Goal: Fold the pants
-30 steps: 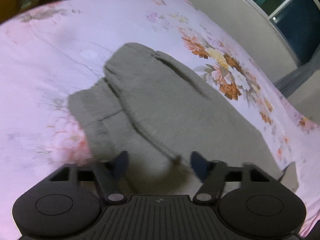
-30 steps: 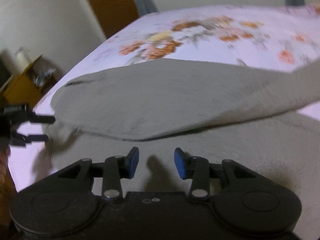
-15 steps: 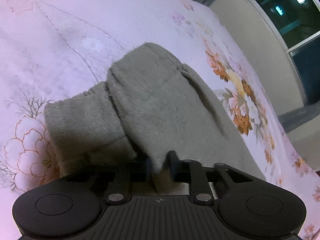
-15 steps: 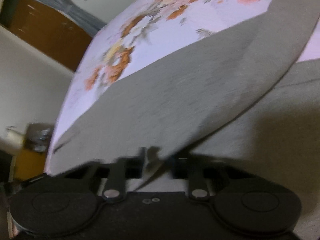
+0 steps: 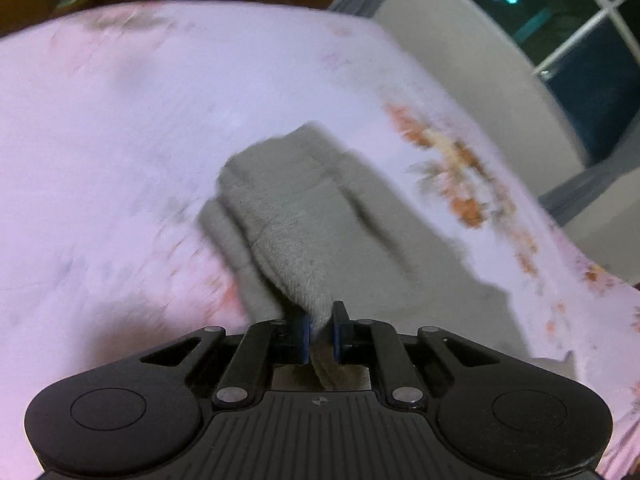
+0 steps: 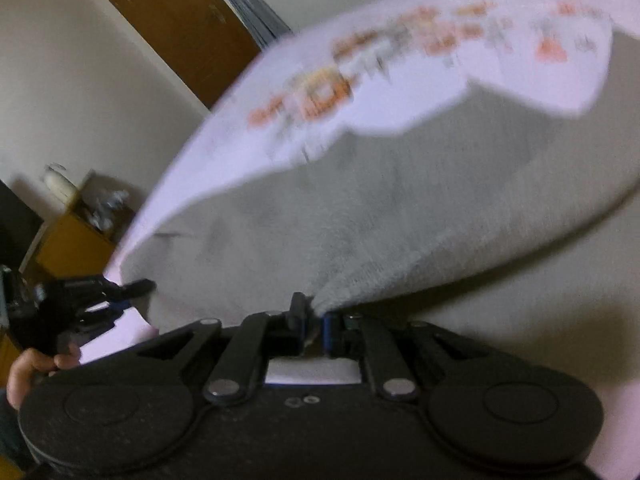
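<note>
Both tools, left (image 5: 321, 330) and right (image 6: 314, 322), clamp the pants (image 5: 320, 216) ahead on the bed (image 5: 120, 120); legs stacked, final folds remain.

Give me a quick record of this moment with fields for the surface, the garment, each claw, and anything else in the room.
surface: bed with pink floral sheet
garment: grey pants, partly folded, lying on the sheet
left claw: shut on a pinch of the pants
right claw: shut on an edge of the pants, fabric lifted off the bed
background: dark window, brown door, yellow side cabinet
image quality: motion blur in both views
</note>
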`<state>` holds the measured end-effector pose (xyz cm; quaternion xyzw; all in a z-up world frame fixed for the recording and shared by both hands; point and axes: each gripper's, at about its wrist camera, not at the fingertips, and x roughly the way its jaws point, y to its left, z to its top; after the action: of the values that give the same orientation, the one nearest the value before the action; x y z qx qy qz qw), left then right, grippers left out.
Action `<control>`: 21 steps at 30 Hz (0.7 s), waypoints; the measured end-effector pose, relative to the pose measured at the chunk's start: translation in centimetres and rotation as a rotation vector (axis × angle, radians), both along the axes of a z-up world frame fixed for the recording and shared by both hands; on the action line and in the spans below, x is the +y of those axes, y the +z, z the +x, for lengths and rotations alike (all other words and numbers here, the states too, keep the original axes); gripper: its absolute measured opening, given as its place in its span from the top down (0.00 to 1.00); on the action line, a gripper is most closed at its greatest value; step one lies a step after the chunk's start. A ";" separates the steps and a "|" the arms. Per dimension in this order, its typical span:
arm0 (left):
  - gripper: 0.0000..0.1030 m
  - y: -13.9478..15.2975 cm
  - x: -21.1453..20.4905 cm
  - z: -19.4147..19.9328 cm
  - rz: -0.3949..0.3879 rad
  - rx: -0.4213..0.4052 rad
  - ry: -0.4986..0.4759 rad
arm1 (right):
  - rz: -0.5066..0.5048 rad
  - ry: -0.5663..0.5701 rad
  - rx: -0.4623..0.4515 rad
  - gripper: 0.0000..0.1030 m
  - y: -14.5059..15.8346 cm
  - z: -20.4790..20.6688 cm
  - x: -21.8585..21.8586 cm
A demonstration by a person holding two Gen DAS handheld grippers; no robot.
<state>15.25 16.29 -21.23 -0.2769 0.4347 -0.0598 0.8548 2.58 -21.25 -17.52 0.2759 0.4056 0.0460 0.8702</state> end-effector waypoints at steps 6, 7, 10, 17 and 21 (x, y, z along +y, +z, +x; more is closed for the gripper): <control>0.89 -0.4 -1.4 0.1 0.083 0.004 -0.013 | -0.085 0.025 0.034 0.71 -0.5 1.0 0.3; 0.86 0.2 -1.5 -0.3 0.102 -0.005 -0.012 | -0.102 0.027 0.025 0.66 0.3 0.7 0.1; 0.84 2.3 -1.7 -2.3 0.167 -0.069 -0.021 | -0.123 0.007 -0.007 0.59 1.9 -1.1 -1.2; 0.84 5.3 -5.5 -3.6 0.195 -0.159 -0.133 | -0.193 -0.194 0.019 0.50 3.5 -1.3 -7.9; 0.84 3.9 -8.8 -2.9 0.193 -0.129 -0.189 | -0.288 -0.270 0.082 0.39 3.2 1.2 -10.1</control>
<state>12.31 7.50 -17.34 -0.1470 0.4066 -0.1158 0.8942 3.79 -31.40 -14.37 0.2022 0.4023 -0.1406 0.8818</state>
